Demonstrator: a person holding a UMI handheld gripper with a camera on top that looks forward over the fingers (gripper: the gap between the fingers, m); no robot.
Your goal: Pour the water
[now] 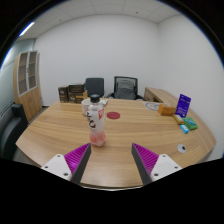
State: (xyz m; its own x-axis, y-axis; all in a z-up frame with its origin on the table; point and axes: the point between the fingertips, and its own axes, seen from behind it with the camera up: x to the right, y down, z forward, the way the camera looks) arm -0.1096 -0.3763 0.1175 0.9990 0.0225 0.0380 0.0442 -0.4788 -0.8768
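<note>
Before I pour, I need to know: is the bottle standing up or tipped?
Upright: the bottle stands straight on the table, cap on top, just ahead of the open tool.

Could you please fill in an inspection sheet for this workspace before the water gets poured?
Surface: large wooden conference table, mostly bare near the gripper.
Job's things: clear bottle with pink label, upright, just ahead of the fingers; no receiving cup seen.
Clutter: red round item mid-table; purple box and small teal items at the far right side.
Grippers: gripper open, holding nothing.
Cables: nothing seen.
Surroundings: two office chairs beyond the table, wooden cabinet at left, white walls.
</note>
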